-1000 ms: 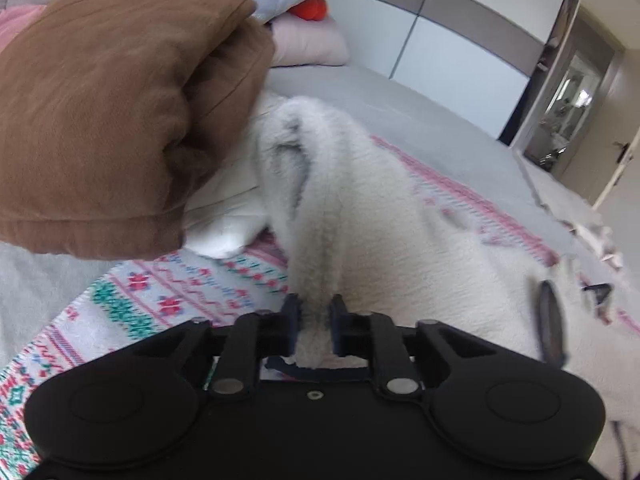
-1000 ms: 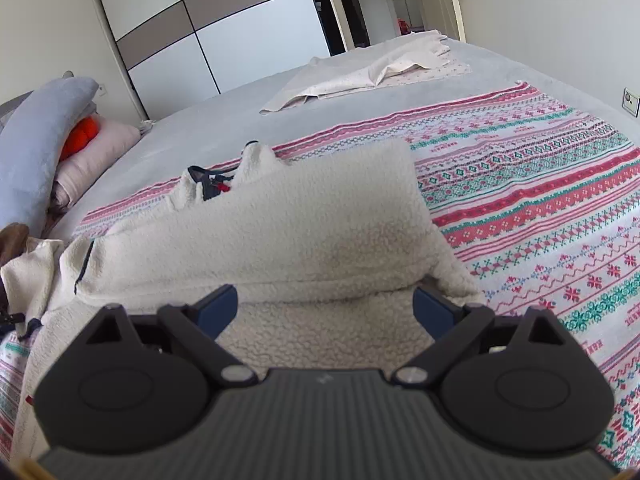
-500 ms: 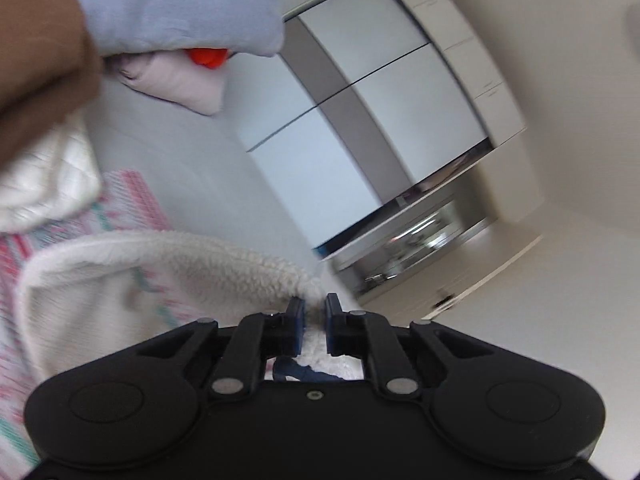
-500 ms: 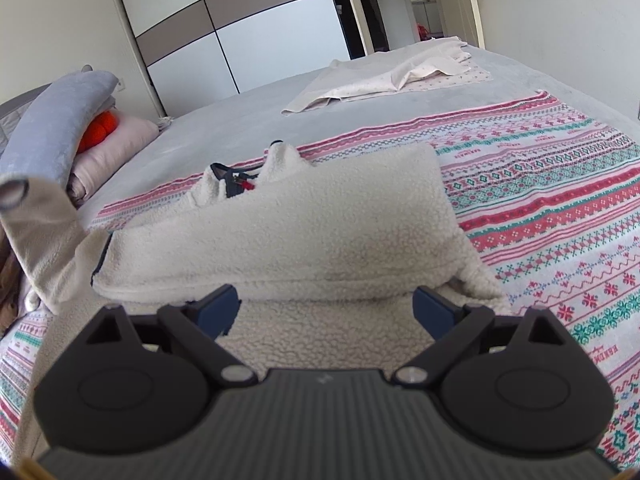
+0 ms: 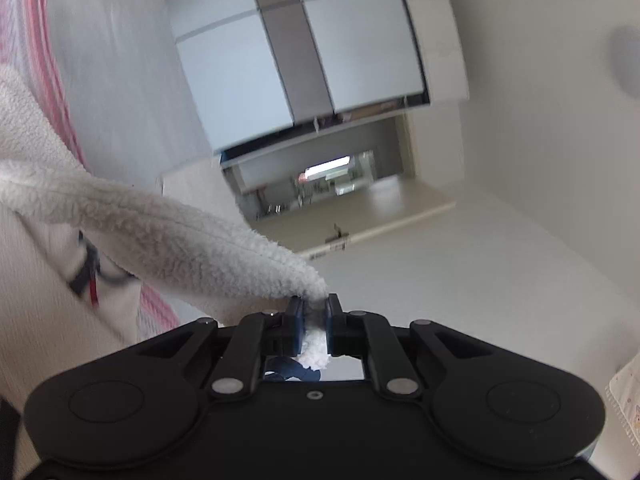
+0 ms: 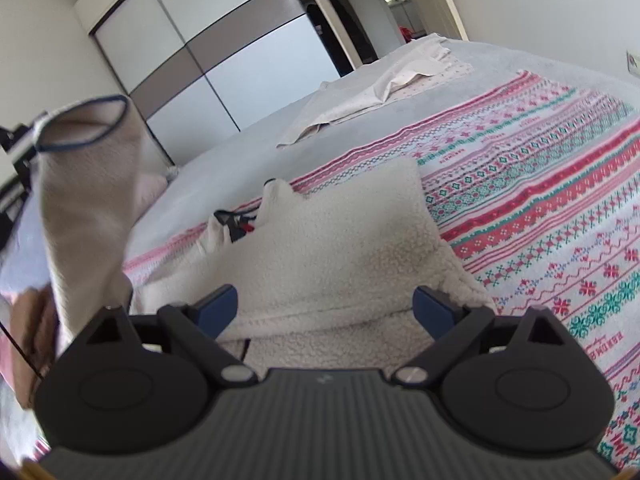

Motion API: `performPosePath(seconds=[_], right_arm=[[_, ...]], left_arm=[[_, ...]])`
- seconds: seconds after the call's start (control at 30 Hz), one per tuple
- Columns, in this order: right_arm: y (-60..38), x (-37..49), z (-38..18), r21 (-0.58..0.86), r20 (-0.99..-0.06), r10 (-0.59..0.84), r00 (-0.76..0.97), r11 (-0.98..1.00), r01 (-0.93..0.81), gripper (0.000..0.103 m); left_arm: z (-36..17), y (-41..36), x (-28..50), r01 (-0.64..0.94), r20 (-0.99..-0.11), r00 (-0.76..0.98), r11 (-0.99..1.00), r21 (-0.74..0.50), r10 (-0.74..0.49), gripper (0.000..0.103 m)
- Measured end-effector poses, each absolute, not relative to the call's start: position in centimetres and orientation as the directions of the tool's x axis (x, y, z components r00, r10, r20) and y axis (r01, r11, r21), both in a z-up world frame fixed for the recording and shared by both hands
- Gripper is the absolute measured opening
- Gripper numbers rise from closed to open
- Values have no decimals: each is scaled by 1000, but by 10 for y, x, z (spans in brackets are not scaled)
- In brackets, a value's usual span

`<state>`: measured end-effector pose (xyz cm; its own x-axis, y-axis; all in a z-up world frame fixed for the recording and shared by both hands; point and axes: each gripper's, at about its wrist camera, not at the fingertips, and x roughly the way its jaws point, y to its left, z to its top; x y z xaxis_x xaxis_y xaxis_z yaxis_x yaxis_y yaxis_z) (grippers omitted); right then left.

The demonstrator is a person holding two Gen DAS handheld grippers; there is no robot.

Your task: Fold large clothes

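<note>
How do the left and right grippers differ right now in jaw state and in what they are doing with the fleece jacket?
The left gripper is shut on the fleece jacket's sleeve, pinching its end between the pads; the right gripper stands wide open, gripping nothing. The left holds the sleeve raised off the bed, its cuff hanging in the air; the right sits low over the folded body of the fleece jacket, which lies flat. Both have blue pads and black bodies.

We see a fluffy white fleece jacket (image 6: 344, 248) lying partly folded on the stripy blanket. Its sleeve (image 6: 84, 208) is lifted up in the air, with a dark blue edge around the open cuff.
</note>
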<state>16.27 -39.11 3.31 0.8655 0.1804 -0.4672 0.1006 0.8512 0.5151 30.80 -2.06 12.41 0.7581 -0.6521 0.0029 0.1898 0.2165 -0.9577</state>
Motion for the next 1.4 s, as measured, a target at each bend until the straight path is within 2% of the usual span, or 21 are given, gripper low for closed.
performPosePath(seconds=[0.1, 0.17, 0.27, 0.33, 0.4, 0.47, 0.53, 0.63, 0.73, 0.8, 0.87, 0.93, 0.97, 1.07, 1.1, 1.2, 1.23, 1.27, 1.33, 1.4], right_arm=[[-404, 161, 30, 563, -454, 179, 873, 817, 125, 95], [-413, 159, 28, 586, -449, 169, 877, 797, 146, 95], [-423, 157, 25, 615, -442, 159, 883, 770, 169, 95], [-429, 156, 24, 638, -435, 160, 886, 749, 178, 95], [-433, 155, 22, 662, -426, 171, 889, 729, 177, 95], [-434, 155, 20, 691, -408, 195, 892, 704, 162, 95], [-436, 156, 18, 735, -378, 244, 893, 666, 129, 95], [-437, 164, 12, 827, -307, 346, 887, 558, 68, 88], [-435, 183, 5, 903, -241, 438, 866, 429, 34, 82], [-427, 202, 2, 903, -287, 464, 838, 422, 76, 81], [-418, 222, -2, 868, -404, 460, 791, 465, 173, 80], [-407, 239, -11, 843, -481, 473, 738, 480, 241, 79], [-403, 246, -16, 847, -491, 494, 718, 463, 261, 75], [-393, 254, -24, 869, -480, 543, 689, 401, 289, 39], [-390, 254, -20, 870, -474, 532, 701, 408, 279, 30], [-380, 255, 15, 817, -471, 458, 754, 548, 178, 16], [-376, 255, 30, 788, -465, 436, 771, 601, 136, 14], [-371, 255, 46, 753, -450, 418, 789, 652, 84, 12], [-366, 249, 75, 683, -386, 394, 834, 730, -29, 10], [-368, 239, 92, 588, -335, 341, 878, 804, -88, 9]], left_arm=[[95, -55, 304, 140, -87, 706, 258, -956, -703, 12], [68, -77, 299, 102, -184, 651, 325, -940, -736, 14], [35, -104, 292, 82, -358, 513, 460, -884, -780, 33], [22, -115, 286, 87, -440, 431, 521, -849, -788, 50], [18, -118, 266, 158, -491, 375, 577, -802, -786, 59], [30, -114, 253, 279, -506, 346, 602, -749, -790, 71], [41, -105, 236, 394, -519, 313, 606, -691, -796, 85], [48, -78, 210, 519, -534, 271, 589, -619, -801, 86], [57, -38, 200, 549, -545, 317, 618, -562, -776, 86], [62, -7, 208, 531, -549, 383, 664, -527, -743, 86], [66, 22, 225, 488, -550, 460, 716, -499, -697, 86], [69, 49, 238, 426, -553, 528, 764, -484, -645, 85], [72, 61, 241, 406, -546, 558, 779, -478, -625, 85], [75, 92, 252, 340, -522, 657, 832, -438, -544, 85], [74, 101, 259, 313, -519, 687, 852, -420, -508, 85], [69, 122, 277, 233, -508, 759, 899, -372, -407, 83], [67, 128, 284, 203, -506, 779, 913, -354, -370, 83], [63, 133, 292, 176, -500, 799, 925, -338, -335, 81], [55, 141, 305, 142, -487, 822, 935, -324, -294, 54], [45, 146, 313, 143, -477, 824, 927, -347, -306, 42]])
